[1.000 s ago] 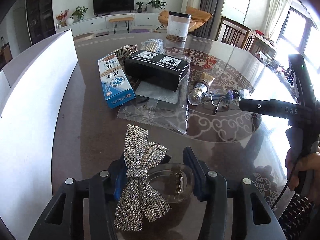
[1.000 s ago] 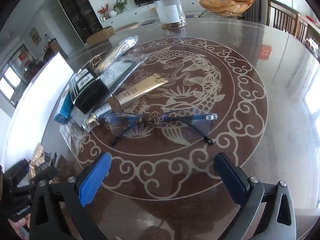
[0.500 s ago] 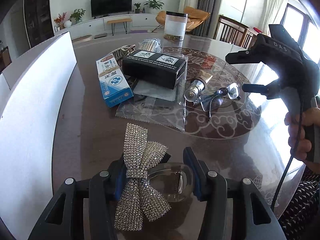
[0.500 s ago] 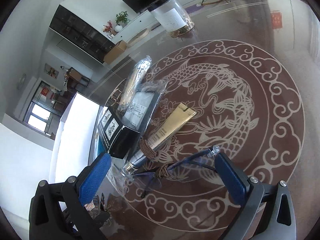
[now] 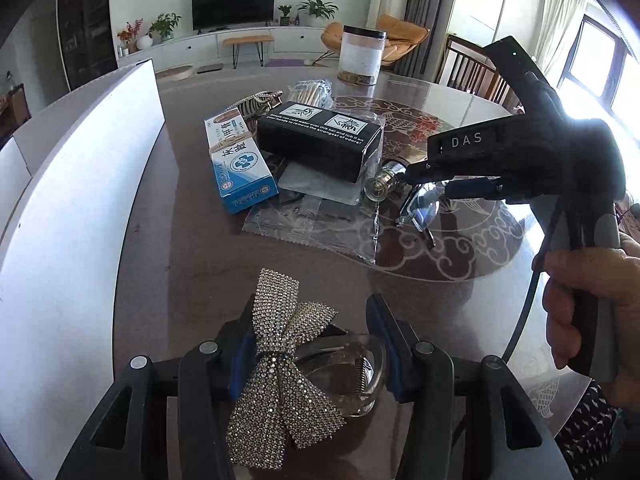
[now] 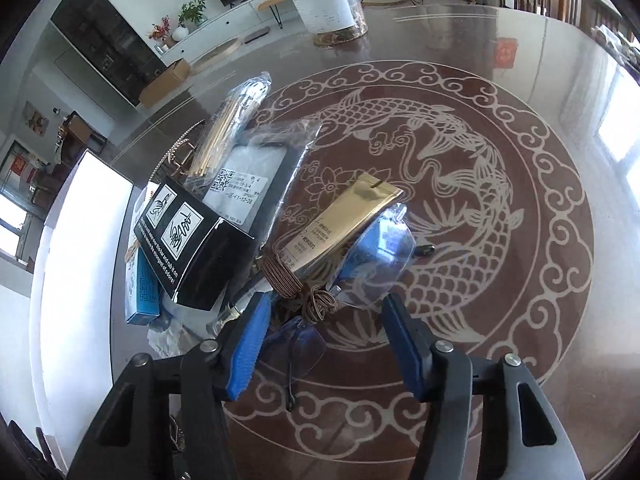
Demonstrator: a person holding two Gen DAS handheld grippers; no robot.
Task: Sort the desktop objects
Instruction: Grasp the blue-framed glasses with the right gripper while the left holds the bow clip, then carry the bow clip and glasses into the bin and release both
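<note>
Left claw (image 5: 316, 344) is clamped on a sparkly bow hair clip (image 5: 280, 384), held near the bench (image 5: 168, 248) edge. Right claw (image 6: 324, 344) hangs released around the glasses (image 6: 376, 264), which lie beside the gold tube (image 6: 340, 224). Black box (image 6: 188, 240) and blue box (image 5: 240, 164) crowd just left of the tube.
</note>
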